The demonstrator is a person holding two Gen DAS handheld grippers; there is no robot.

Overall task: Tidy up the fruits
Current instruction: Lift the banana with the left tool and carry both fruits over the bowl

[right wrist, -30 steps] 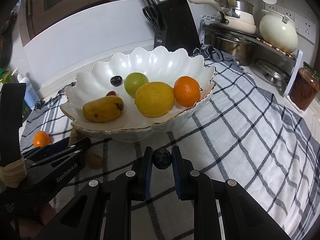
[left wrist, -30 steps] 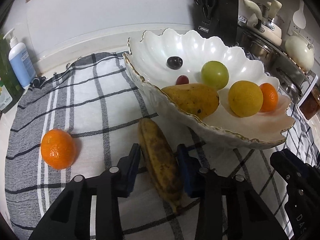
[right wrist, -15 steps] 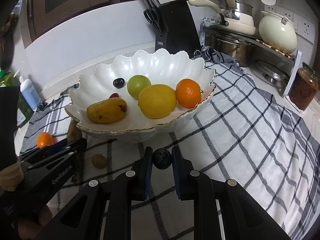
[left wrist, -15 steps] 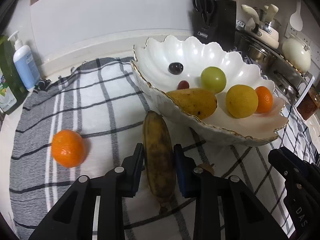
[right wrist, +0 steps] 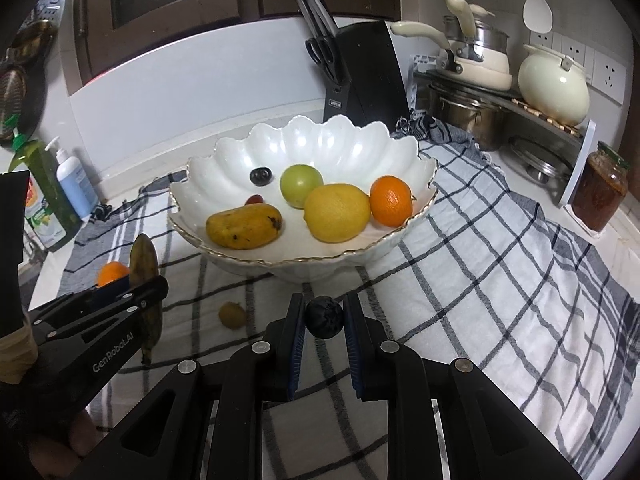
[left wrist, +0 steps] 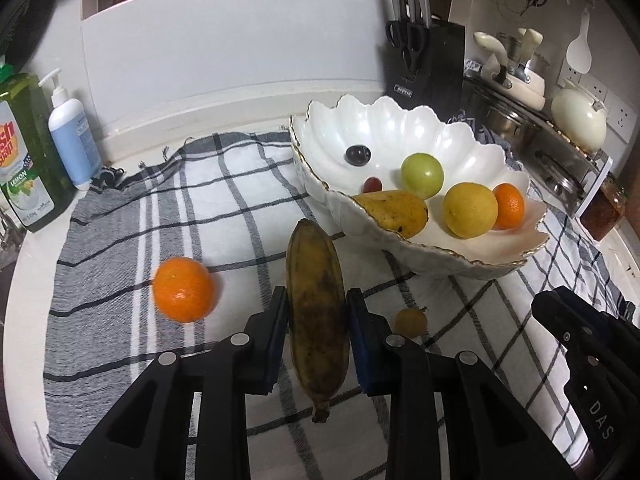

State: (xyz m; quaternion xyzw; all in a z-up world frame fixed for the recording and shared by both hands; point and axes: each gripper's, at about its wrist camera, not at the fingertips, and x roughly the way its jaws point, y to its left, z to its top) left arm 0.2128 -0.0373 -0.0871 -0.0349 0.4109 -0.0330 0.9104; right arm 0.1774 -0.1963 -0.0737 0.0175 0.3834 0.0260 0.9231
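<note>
My left gripper (left wrist: 317,312) is shut on a brown-spotted banana (left wrist: 316,312) and holds it above the checked cloth, left of the bowl; it also shows in the right wrist view (right wrist: 145,264). My right gripper (right wrist: 323,316) is shut on a dark plum (right wrist: 324,317), in front of the bowl. The white scalloped bowl (right wrist: 344,148) holds a mango (right wrist: 244,226), a lemon (right wrist: 337,212), an orange (right wrist: 390,201), a green fruit (right wrist: 301,185) and two small dark fruits. A loose orange (left wrist: 183,295) and a small yellow-brown fruit (left wrist: 410,322) lie on the cloth.
A black knife block (right wrist: 366,76) stands behind the bowl. Pots and a cream kettle (right wrist: 554,86) sit on a rack at the right, with a jar (right wrist: 598,192) beside it. Soap bottles (left wrist: 28,152) stand at the far left.
My left gripper closed on the banana and lifted it off the cloth. My right gripper rose a little with the plum still in it. A small fruit under the banana came into view.
</note>
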